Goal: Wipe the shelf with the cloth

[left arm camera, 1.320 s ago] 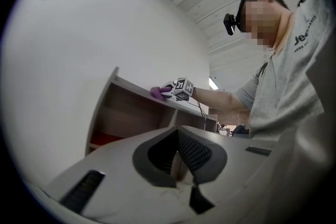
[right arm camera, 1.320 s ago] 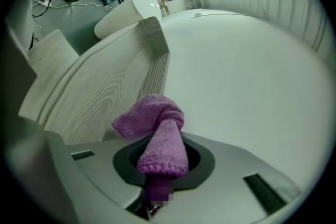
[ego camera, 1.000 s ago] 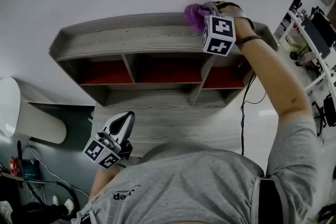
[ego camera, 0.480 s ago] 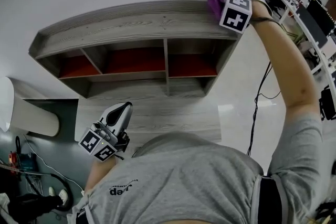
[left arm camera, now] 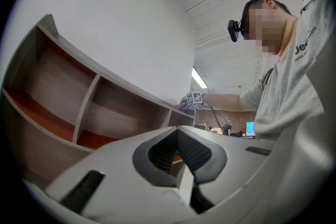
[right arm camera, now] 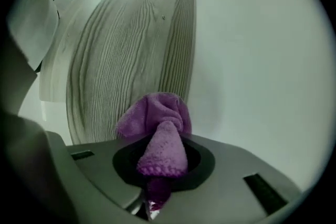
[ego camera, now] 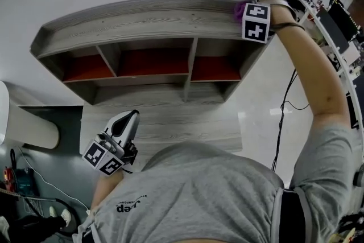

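Note:
A grey wood-grain shelf [ego camera: 142, 23] with red-floored compartments hangs on a white wall. Its top board [right arm camera: 121, 55] fills the right gripper view. My right gripper [ego camera: 245, 13] is raised to the shelf top's right end, shut on a purple cloth [right arm camera: 157, 123] that bunches out past the jaws onto the board by the wall. A little of the cloth [ego camera: 239, 8] shows beside the marker cube in the head view. My left gripper [ego camera: 126, 122] hangs low in front of the shelf, jaws shut with nothing between them [left arm camera: 177, 152].
A lower grey surface [ego camera: 165, 122] lies below the compartments. To the right stand desks with monitors [ego camera: 335, 14], and a black cable [ego camera: 281, 116] trails down. A pale rounded object [ego camera: 28, 128] and cables on a dark floor sit at the left.
My right gripper has carried the cloth rightward along the shelf top to its right end. The left gripper has stayed low, almost unmoved.

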Motion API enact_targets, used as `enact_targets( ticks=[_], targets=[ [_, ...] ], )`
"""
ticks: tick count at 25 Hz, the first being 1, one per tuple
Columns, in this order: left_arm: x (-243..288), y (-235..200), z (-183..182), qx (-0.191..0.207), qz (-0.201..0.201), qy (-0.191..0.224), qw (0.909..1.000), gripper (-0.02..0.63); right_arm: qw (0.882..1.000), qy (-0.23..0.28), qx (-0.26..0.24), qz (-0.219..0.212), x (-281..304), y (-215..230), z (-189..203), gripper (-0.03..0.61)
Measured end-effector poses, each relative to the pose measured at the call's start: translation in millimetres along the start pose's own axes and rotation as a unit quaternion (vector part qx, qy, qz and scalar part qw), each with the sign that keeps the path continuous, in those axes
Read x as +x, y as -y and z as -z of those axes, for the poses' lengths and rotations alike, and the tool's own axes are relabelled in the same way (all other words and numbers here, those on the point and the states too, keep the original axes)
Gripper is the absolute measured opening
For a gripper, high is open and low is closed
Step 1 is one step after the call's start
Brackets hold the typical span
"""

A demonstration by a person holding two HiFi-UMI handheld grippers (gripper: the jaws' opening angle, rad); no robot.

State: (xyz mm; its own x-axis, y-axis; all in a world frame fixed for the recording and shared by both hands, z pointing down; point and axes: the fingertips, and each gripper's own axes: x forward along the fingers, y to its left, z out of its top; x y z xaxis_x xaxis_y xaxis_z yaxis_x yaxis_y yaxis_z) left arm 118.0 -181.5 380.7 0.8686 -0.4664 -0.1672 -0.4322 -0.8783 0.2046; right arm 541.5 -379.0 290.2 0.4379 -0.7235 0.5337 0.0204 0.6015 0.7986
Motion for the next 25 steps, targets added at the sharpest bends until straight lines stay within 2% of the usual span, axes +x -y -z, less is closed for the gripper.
enact_targets(
  ticks=[4,8,14,18,22,25],
  targets=[
    [-18.1,-29.3,-9.2,-0.008,0.022,0.0,0.9997,0.02,0.996,-0.068,-0.008,-0.065,8.4,-12.7,11.9,0.064],
    [-33.3,-53.0,-12.8,-0.019,0.048,-0.008,0.9986,0.02,0.989,-0.117,-0.023,-0.083,20.9,-28.7,27.2,0.064],
    [-35.7,-80.2,-14.8,-0.028,0.074,-0.019,0.9967,0.02,0.98,-0.151,-0.022,-0.124,19.3,-30.7,30.1,0.065],
    [-27.0,-83.5,-21.1,-0.022,0.098,-0.022,0.9947,0.02,0.972,-0.17,-0.011,-0.162,-3.2,-46.8,36.9,0.064],
    [-22.9,-82.5,-22.1,-0.021,0.113,-0.022,0.9931,0.02,0.966,-0.169,-0.022,-0.196,-43.6,-74.1,40.2,0.064],
    [-22.0,-84.8,-21.6,-0.026,0.114,-0.02,0.9929,0.02,0.967,-0.155,-0.023,-0.203,-64.7,-90.6,43.2,0.064]
  ],
)
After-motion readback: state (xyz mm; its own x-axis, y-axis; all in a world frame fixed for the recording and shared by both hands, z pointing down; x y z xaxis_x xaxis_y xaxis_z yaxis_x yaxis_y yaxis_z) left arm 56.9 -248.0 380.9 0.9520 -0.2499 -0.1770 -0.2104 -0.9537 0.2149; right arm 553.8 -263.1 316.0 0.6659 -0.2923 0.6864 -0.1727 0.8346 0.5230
